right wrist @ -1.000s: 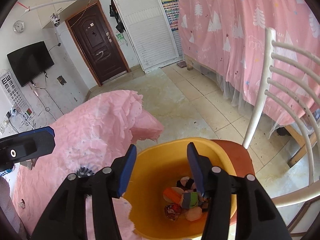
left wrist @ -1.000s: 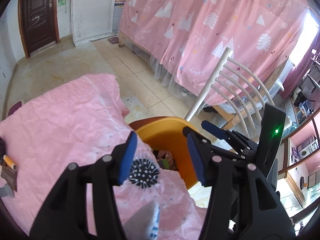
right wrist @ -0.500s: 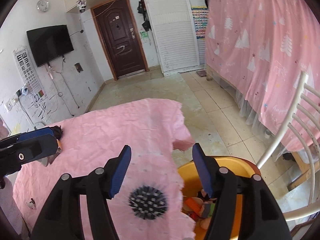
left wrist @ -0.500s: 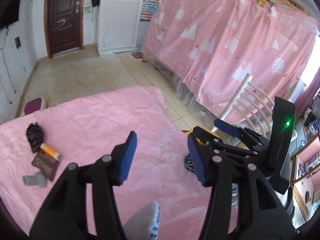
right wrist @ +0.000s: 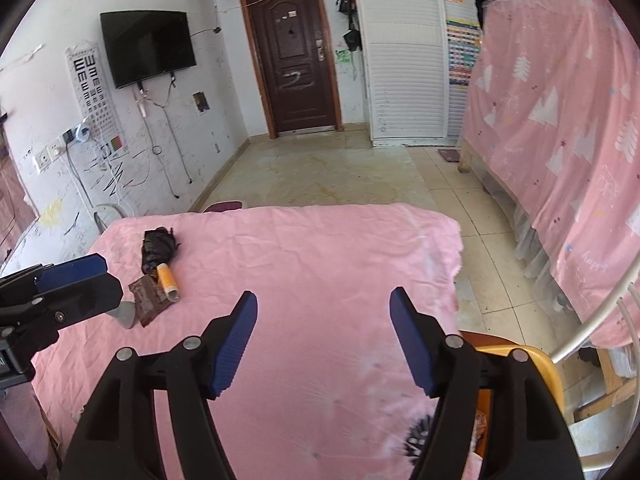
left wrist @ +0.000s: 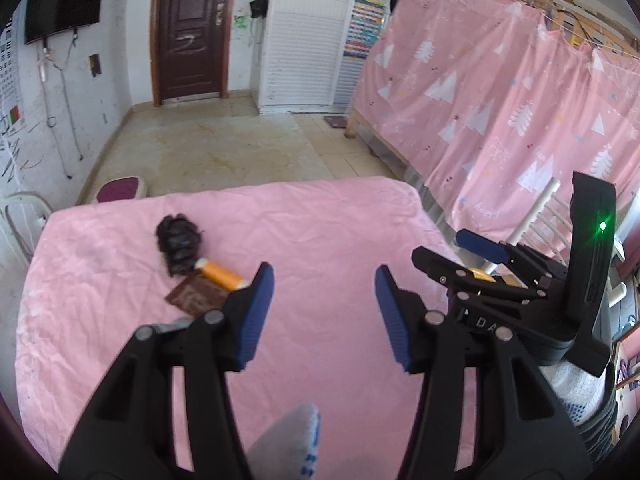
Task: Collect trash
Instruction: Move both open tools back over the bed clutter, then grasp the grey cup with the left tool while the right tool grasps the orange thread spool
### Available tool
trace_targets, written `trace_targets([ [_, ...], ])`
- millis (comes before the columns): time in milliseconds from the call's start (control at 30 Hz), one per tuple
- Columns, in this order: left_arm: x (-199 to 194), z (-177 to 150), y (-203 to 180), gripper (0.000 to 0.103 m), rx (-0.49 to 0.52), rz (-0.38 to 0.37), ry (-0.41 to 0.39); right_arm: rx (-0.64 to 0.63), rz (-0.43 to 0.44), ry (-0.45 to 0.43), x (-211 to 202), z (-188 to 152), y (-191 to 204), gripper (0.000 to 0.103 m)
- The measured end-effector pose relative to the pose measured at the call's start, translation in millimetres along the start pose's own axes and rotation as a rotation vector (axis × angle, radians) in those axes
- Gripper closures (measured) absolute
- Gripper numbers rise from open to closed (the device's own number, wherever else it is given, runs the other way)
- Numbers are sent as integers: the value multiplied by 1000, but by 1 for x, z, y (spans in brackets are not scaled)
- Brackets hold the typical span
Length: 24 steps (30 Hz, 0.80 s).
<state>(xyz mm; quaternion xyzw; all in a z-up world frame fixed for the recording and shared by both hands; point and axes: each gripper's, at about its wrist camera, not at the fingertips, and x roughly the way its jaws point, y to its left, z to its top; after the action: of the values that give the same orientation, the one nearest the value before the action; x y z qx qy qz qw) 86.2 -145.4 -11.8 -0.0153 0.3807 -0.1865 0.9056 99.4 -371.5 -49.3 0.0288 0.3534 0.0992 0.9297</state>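
Note:
Trash lies on the pink-covered table (left wrist: 328,240): a crumpled black bag (left wrist: 179,243), an orange tube (left wrist: 218,274) and a brown wrapper (left wrist: 195,298), also in the right wrist view as the black bag (right wrist: 158,249), tube (right wrist: 167,278) and wrapper (right wrist: 149,300), with a grey piece (right wrist: 127,312) beside it. My left gripper (left wrist: 324,312) is open and empty, just right of the trash. My right gripper (right wrist: 322,338) is open and empty over the table's middle. The orange bin (right wrist: 516,354) sits at the table's right edge, mostly hidden.
A white slatted chair (right wrist: 600,320) stands right of the bin. A black spiky print (right wrist: 418,438) marks the cloth near the bin. Pink curtains (left wrist: 500,120) hang on the right. A door (right wrist: 296,56) and a wall TV (right wrist: 148,46) are beyond.
Both grippers have swung left, away from the bin and up over the table. The trash pile has come into view near the left gripper. Both stayed open.

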Motion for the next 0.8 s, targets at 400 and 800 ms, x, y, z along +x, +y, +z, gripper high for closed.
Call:
trace_targets([
  [400,-9,-14,65,53,-74,150,-16,-104,72,56,40,10,66,40],
  [800,11,-30,100,53,-127,150,58,-152,99,89,68,17,99,40],
])
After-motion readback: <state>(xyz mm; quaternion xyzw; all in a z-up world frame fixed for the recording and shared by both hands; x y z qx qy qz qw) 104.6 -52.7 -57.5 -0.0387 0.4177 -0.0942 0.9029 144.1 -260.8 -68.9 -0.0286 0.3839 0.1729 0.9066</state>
